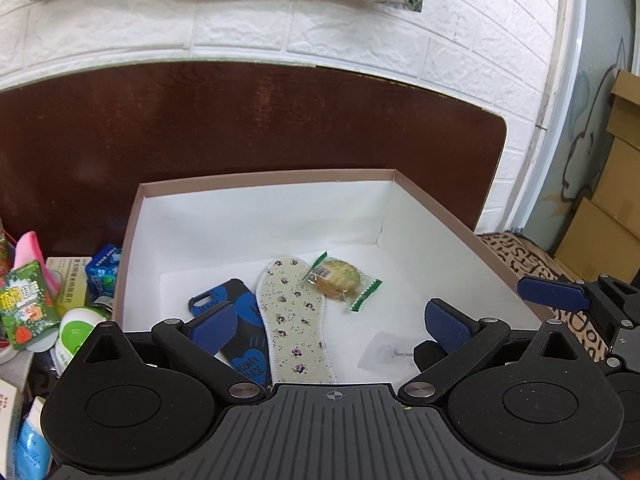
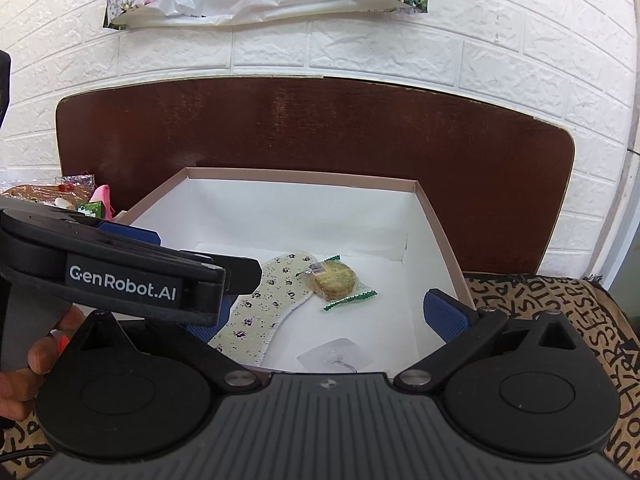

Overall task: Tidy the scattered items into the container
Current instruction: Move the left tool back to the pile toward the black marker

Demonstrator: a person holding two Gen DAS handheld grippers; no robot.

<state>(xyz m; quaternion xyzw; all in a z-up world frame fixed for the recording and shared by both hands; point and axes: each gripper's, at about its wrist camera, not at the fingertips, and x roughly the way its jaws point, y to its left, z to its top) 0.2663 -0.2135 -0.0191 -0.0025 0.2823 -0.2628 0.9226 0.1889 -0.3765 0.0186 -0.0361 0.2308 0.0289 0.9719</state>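
A cardboard box [image 1: 132,240] with a white inside stands in front of me. In it lie a blue and black phone case [image 1: 244,308], a floral insole [image 1: 296,316], a wrapped round biscuit [image 1: 340,282] and a clear adhesive hook [image 1: 386,350]. My left gripper [image 1: 331,324] hangs open over the box's near part, nothing between its fingers. The right wrist view shows the box [image 2: 436,232], insole [image 2: 260,304], biscuit [image 2: 334,280] and hook [image 2: 334,356]. My right gripper [image 2: 320,320] is open and empty above the near edge. Its left finger is hidden behind the left gripper's body [image 2: 120,276].
Loose items crowd the box's left side: a green snack packet [image 1: 24,304], a blue packet [image 1: 104,268], a white and green bottle [image 1: 76,332], a pink piece [image 1: 36,256]. A dark brown board [image 1: 280,120] stands behind. Patterned cloth [image 2: 560,320] lies on the right.
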